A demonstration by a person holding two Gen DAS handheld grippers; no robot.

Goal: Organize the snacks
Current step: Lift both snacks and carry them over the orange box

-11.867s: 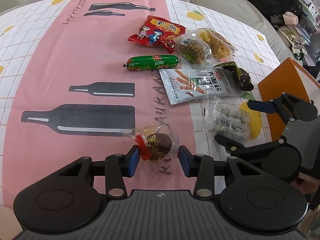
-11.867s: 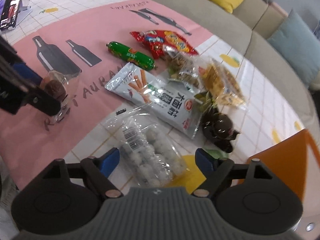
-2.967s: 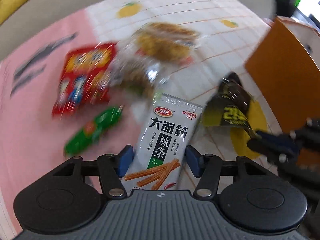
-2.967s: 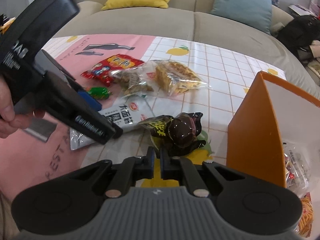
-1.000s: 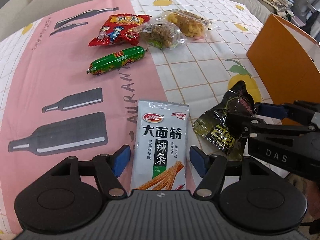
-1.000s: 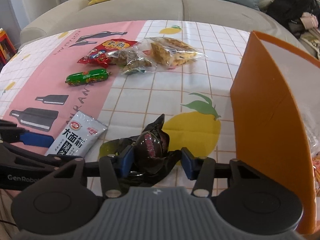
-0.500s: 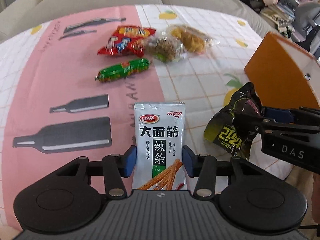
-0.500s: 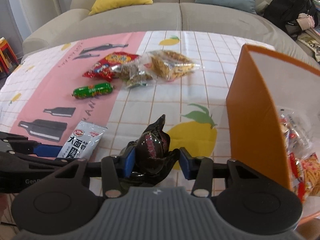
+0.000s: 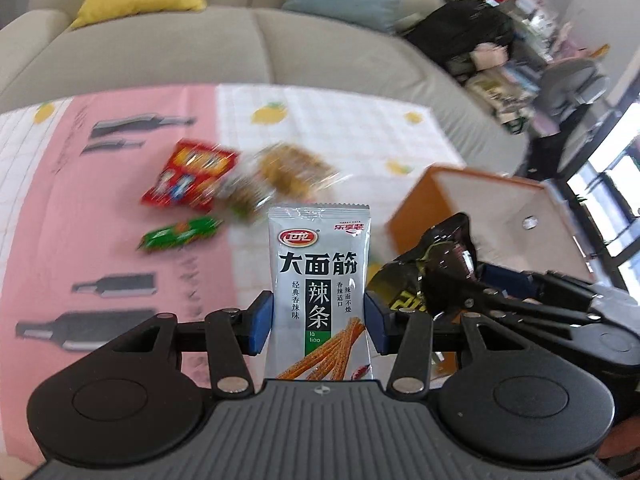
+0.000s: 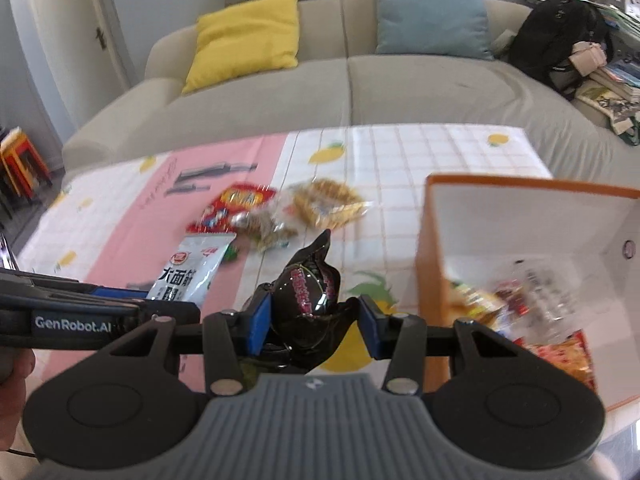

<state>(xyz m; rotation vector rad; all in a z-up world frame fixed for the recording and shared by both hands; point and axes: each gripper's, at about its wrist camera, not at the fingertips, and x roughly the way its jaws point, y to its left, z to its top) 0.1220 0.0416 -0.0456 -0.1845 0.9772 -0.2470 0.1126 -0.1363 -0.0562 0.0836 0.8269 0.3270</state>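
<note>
Left claw (image 9: 319, 322) gripping packet (image 9: 319, 284), patterned tablecloth (image 9: 120, 208), sofa (image 10: 360, 80)

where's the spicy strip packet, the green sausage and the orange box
spicy strip packet (image 9: 319, 276): left wrist view, printed front
green sausage (image 9: 180, 233): left wrist view, wrapper middle
orange box (image 10: 430, 264): right wrist view, orange outer wall

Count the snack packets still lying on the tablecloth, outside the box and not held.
4: red packet, green sausage stick, clear bag of brown bits, clear bag of yellow pieces, clustered together. The held packets may hide others.
</note>
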